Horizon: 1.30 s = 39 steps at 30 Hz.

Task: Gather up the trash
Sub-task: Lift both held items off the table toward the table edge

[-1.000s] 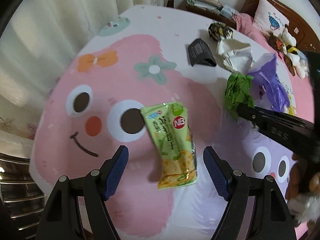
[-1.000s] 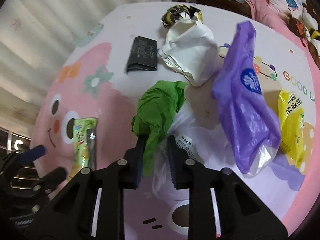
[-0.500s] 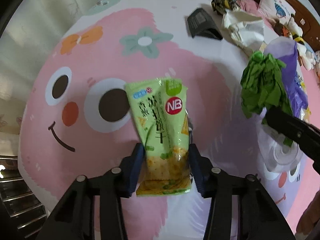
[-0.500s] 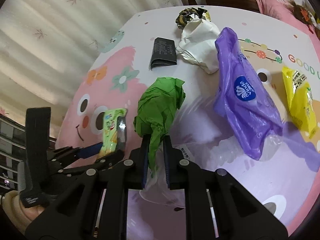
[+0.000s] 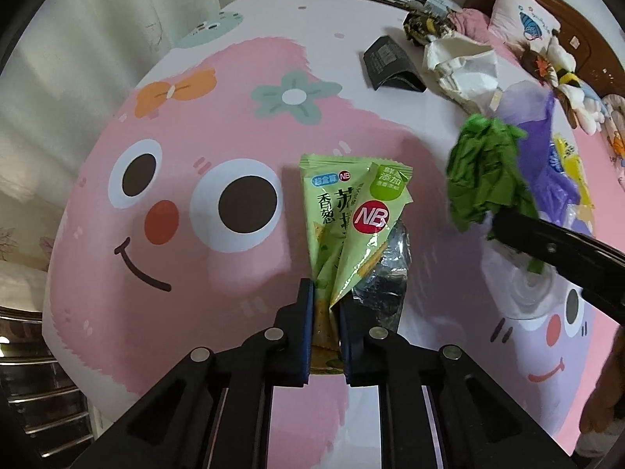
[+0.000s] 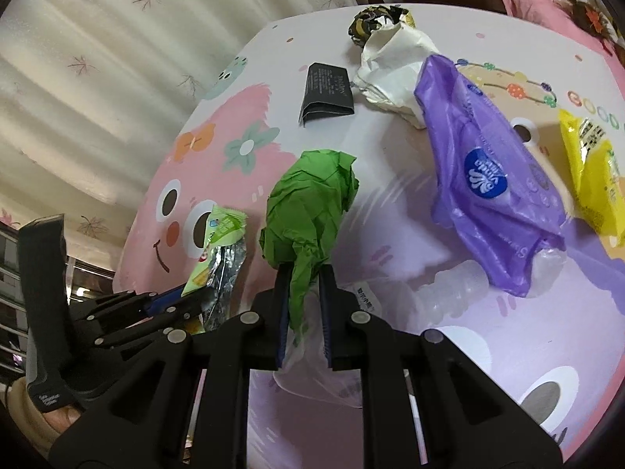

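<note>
My left gripper [image 5: 326,301] is shut on the lower end of a green snack wrapper [image 5: 347,222], which is crumpled and lifted off the cartoon-print bed cover [image 5: 195,117]. That wrapper [image 6: 218,234] and the left gripper [image 6: 172,301] also show in the right wrist view at lower left. My right gripper [image 6: 302,277] is shut on a crumpled green paper [image 6: 308,211], held above the cover. From the left wrist view the same green paper [image 5: 484,179] hangs at the right. A clear plastic bag [image 6: 316,367] lies under the right gripper.
Farther back lie a black folded carton [image 6: 326,93], a white paper bag [image 6: 394,74], a dark patterned wad [image 6: 375,19], a purple plastic bag [image 6: 488,187] and a yellow packet [image 6: 593,172]. Curtains [image 6: 97,78] hang along the left. Pillows and plush toys [image 5: 554,66] sit at far right.
My left gripper moved onto the snack wrapper, shut on it and lifted it, creasing it. My right gripper stayed shut on the green paper and rose a little.
</note>
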Each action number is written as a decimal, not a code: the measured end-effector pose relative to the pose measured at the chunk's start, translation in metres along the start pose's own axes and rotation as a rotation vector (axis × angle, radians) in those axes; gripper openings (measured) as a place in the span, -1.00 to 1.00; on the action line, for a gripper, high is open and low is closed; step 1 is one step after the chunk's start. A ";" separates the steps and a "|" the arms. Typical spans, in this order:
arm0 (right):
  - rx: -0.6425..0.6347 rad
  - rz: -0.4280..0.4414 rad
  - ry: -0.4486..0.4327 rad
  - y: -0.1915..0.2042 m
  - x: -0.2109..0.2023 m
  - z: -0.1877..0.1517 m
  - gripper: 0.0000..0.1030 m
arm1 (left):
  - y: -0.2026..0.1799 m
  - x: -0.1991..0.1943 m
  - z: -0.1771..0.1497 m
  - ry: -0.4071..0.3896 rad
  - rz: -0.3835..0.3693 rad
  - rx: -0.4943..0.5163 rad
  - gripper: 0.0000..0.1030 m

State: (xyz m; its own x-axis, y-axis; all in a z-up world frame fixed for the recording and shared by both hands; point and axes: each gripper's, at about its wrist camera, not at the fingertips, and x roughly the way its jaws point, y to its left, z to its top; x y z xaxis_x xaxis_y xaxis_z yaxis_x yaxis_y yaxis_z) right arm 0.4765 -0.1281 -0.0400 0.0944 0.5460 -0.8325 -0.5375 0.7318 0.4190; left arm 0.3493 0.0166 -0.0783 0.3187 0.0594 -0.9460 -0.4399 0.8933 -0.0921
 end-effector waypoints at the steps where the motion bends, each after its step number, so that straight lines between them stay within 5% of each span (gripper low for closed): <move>1: 0.010 0.012 0.001 0.000 0.001 0.000 -0.78 | 0.001 -0.002 -0.001 -0.004 -0.005 0.000 -0.78; 20: 0.084 0.014 0.026 0.005 0.016 0.003 -0.70 | 0.029 -0.018 -0.026 -0.011 -0.018 -0.048 -0.78; 34: 0.263 0.075 0.053 -0.016 0.018 0.010 -0.57 | 0.029 -0.021 -0.023 -0.019 -0.022 -0.042 -0.78; 39: 0.219 0.052 0.014 -0.008 0.013 0.013 -0.58 | 0.029 -0.022 -0.022 -0.021 -0.025 -0.043 -0.78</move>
State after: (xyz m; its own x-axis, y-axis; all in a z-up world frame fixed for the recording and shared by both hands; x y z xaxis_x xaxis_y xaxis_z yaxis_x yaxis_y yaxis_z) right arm 0.4929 -0.1221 -0.0495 0.0591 0.5809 -0.8118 -0.3462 0.7747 0.5291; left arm 0.3110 0.0310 -0.0670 0.3474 0.0471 -0.9365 -0.4669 0.8748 -0.1292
